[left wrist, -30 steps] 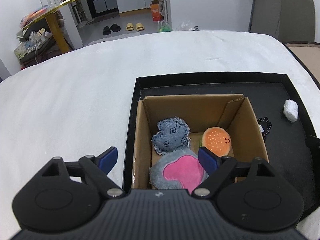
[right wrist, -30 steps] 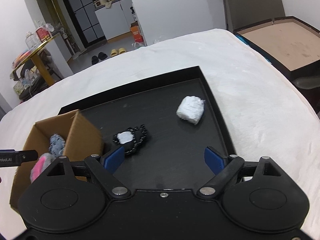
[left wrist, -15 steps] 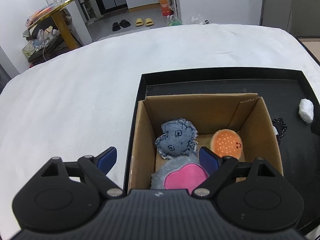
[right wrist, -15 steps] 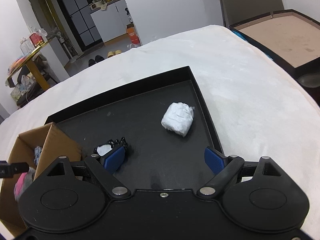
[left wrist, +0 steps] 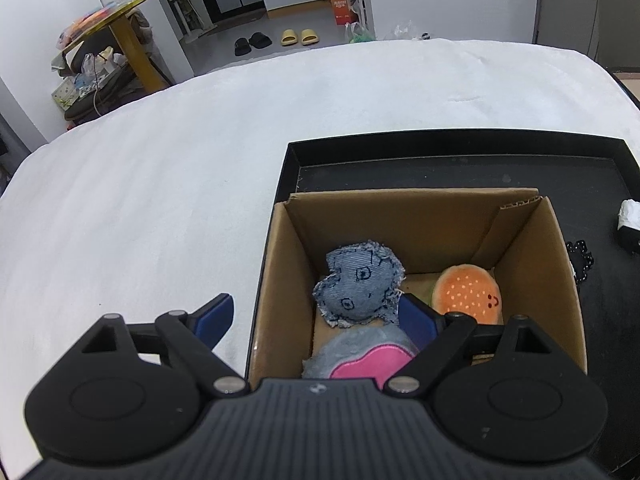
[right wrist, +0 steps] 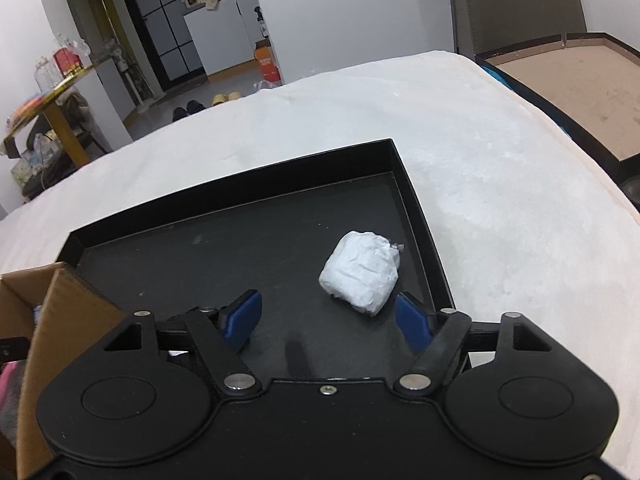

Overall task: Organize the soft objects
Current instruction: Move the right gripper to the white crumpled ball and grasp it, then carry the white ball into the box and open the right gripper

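Note:
A cardboard box stands in the black tray. Inside it lie a denim plush, an orange burger plush and a grey-and-pink plush. My left gripper is open and empty above the box's near left wall. My right gripper is open and empty, low over the tray, with a white wrapped soft bundle just ahead between its fingers. The bundle also shows at the right edge of the left wrist view. A black beaded item lies beside the box.
The tray sits on a white cloth-covered table. The box corner is to the left of my right gripper. A brown board in a dark frame lies beyond the table's right edge.
My right gripper has moved forward and right, toward the white bundle, which is now just ahead between its fingers. My left gripper has drifted slightly back over the box's near left wall.

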`<move>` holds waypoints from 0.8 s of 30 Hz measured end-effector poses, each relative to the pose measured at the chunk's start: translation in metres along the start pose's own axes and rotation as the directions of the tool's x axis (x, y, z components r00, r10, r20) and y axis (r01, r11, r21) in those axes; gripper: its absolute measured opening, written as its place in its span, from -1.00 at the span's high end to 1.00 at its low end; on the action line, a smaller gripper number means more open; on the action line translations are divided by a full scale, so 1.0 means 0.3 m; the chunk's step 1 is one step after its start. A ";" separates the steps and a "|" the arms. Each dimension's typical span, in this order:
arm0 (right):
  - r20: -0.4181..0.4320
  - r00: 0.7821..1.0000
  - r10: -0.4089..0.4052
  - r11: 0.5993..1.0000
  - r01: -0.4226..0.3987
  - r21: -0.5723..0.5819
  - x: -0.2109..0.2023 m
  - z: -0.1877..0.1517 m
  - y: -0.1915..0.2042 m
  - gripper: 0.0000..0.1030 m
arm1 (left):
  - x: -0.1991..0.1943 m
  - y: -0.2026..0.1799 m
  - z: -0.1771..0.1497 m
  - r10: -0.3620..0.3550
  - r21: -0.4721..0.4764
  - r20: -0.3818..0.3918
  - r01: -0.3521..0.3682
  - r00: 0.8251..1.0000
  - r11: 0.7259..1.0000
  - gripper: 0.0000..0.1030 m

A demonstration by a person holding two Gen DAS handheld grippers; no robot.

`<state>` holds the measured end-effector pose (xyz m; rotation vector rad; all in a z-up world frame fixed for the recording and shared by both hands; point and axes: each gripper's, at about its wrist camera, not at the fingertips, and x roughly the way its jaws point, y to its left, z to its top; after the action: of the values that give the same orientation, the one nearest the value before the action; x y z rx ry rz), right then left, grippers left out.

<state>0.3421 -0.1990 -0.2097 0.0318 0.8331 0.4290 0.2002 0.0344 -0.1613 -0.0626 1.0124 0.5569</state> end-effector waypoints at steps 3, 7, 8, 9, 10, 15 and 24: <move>-0.002 1.000 -0.024 1.000 0.023 -0.013 0.016 0.006 0.001 -0.36 | 0.006 -0.004 -0.001 -0.004 0.002 -0.006 0.004 1.000 1.000 -0.71; -0.004 0.998 -0.057 0.998 0.057 -0.021 0.038 0.022 -0.007 -0.28 | 0.016 -0.006 0.000 -0.016 0.006 -0.014 0.016 1.000 1.000 -0.71; -0.012 0.998 -0.069 0.997 0.069 -0.021 0.045 0.026 -0.010 -0.04 | 0.019 -0.006 0.001 -0.018 0.007 -0.017 0.018 1.000 1.000 -0.72; -0.028 0.997 -0.078 0.997 0.077 -0.023 0.053 0.030 -0.014 0.11 | 0.020 -0.005 0.000 -0.020 0.005 -0.018 0.020 1.000 1.000 -0.72; -0.037 0.996 -0.080 0.997 0.079 -0.022 0.053 0.031 -0.016 0.10 | 0.023 -0.005 0.003 -0.023 0.005 -0.017 0.023 1.000 1.000 -0.72; -0.063 0.994 -0.086 0.996 0.084 -0.039 0.007 0.014 -0.011 0.13 | 0.026 0.024 0.011 -0.026 -0.018 -0.012 0.026 1.000 1.000 -0.71; -0.055 0.996 -0.076 0.996 0.074 -0.040 -0.110 -0.009 0.007 0.13 | -0.025 0.042 0.000 -0.066 -0.016 0.001 0.066 0.998 0.998 -0.71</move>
<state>0.3198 -0.2099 -0.1878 -0.0466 0.8788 0.3763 0.1913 0.0421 -0.1527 -0.1100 1.0024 0.5052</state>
